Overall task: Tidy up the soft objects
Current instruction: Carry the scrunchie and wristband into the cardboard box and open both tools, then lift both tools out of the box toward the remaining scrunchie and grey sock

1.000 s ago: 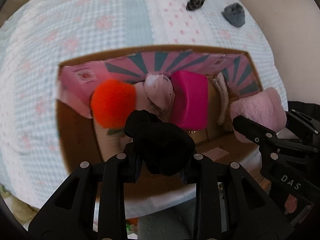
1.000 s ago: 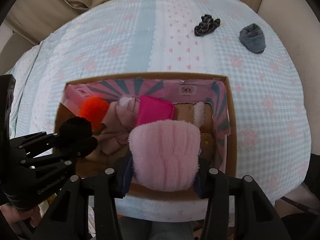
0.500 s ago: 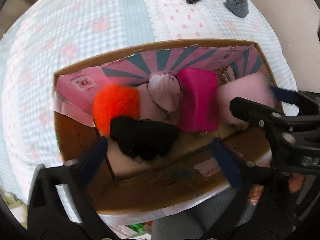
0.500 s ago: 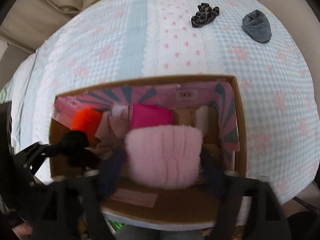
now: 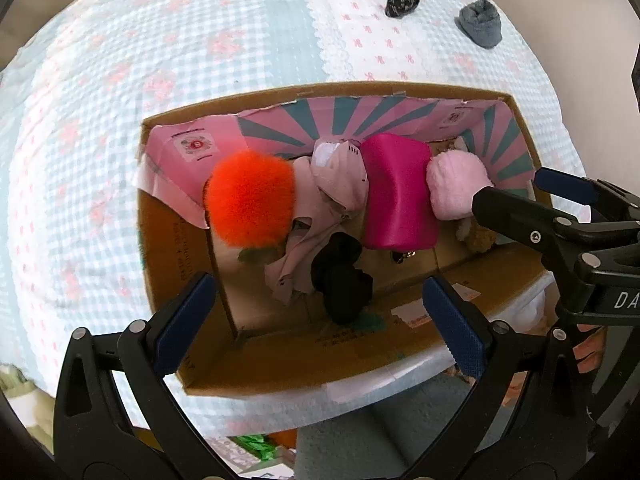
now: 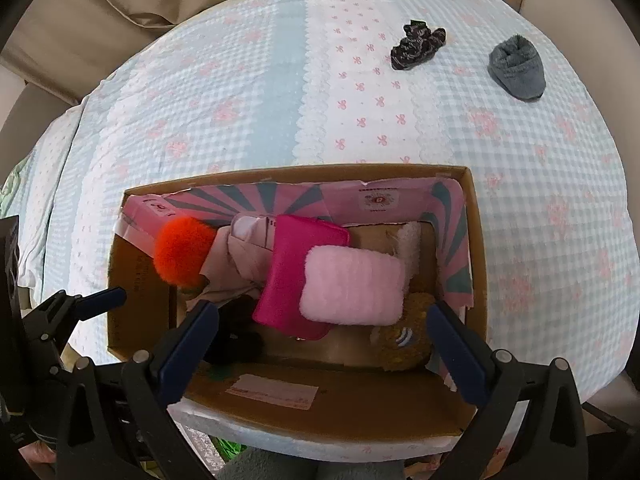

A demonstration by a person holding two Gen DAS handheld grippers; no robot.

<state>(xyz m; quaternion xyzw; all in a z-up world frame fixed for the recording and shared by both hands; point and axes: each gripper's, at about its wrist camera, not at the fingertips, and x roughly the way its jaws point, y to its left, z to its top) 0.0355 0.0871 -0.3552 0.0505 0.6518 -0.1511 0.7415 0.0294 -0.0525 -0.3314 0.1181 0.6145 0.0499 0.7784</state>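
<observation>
Black soft item (image 5: 342, 284) lies in box (image 5: 256, 380) — both tongs (image 5: 320, 322) (image 6: 322, 344) spread wide, empty, the right's just opened; pink pad (image 6: 352, 286) at 12 o'clock.

The cardboard box (image 6: 478, 248) is matt brown, lined with printed pink paper. Inside, an orange pom-pom (image 5: 250, 196) looks fluffy, the pink pouch (image 6: 352, 286) plush, the magenta case (image 5: 398, 194) smooth with a slight sheen, the black item (image 5: 342, 280) soft matt cloth. The bedspread (image 6: 240, 80) is puckered woven cotton. The gripper pads (image 5: 184, 322) look like ribbed blue rubber on matt black plastic.
</observation>
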